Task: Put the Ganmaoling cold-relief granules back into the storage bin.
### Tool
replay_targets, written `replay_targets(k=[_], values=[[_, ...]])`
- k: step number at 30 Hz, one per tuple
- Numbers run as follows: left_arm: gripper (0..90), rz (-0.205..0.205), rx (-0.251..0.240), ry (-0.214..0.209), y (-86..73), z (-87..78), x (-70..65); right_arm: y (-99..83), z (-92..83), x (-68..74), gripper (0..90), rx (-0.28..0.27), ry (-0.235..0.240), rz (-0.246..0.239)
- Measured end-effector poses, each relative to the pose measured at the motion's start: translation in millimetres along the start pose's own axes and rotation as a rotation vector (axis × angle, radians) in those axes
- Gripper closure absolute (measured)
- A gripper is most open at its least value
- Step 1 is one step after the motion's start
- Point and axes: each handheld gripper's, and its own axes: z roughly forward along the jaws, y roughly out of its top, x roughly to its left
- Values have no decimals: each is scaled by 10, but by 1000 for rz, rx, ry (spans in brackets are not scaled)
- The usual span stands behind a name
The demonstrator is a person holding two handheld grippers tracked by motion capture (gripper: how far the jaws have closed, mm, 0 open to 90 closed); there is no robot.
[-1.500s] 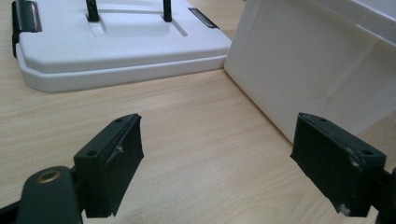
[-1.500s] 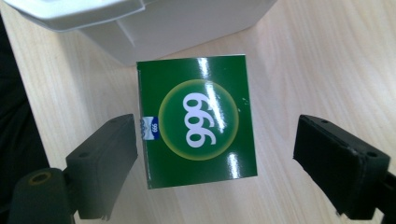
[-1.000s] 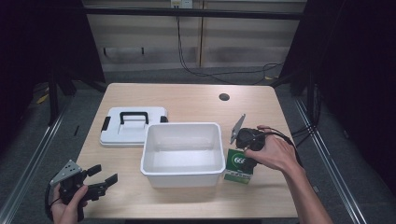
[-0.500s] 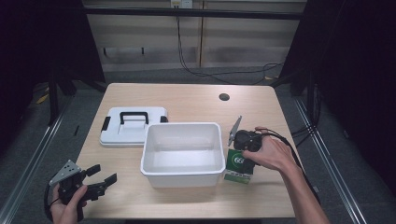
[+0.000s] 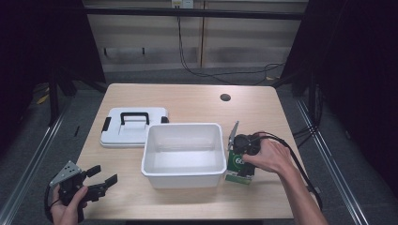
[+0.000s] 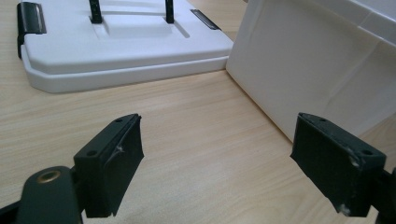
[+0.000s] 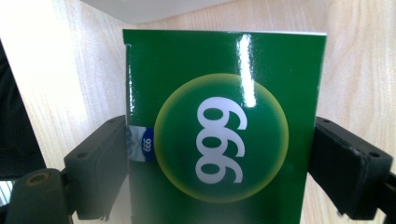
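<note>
The green box (image 5: 240,165) with its white "999" in a pale yellow-green disc stands on the surface (image 5: 187,98) just beside the white tub (image 5: 183,154), against that tub's right wall as we see it from the high view, and in the right gripper view (image 7: 224,126) we find it between the two black jaws of our right tool (image 5: 244,154), with both jaws at its sides and no gap that we can see, so the tool is closed on it. Our right hand (image 5: 270,157) grips that tool from the side away from the tub, with its black cable looping back along the forearm. The tub itself sits near the middle of the surface with its mouth upward. Behind the tub and to its left lies the white lid (image 5: 133,126), flat, with its black handle on top and black latches at its edges; in the left gripper view (image 6: 116,42) its near corner almost meets the tub's wall (image 6: 317,70). Our left tool (image 5: 101,180) is held well to the left of the tub, in front of the lid, over bare wood in our left hand (image 5: 68,206), and its jaws stand wide apart with nothing between them (image 6: 219,168)
</note>
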Motion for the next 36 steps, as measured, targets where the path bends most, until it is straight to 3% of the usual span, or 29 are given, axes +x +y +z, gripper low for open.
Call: replay_targets(k=[2,5,15,23,27,29,36], values=[[161,-4,-1,-2,-1,-1,1,11,16,12,121,17,5,21],[160,-4,-2,-3,-1,-3,-1,19,35,-5,120,15,2,2],[161,-1,-3,-3,3,-14,7,48,78,-41,127,39,34,28],[161,6,-1,-7,6,-16,4,49,61,-55,150,50,31,27],[161,3,-2,-5,4,-11,6,63,44,-39,155,84,22,27],[161,4,-1,-6,4,-12,6,78,39,-40,157,89,13,8],[161,0,1,-9,4,-10,5,77,-14,-38,158,86,21,20]])
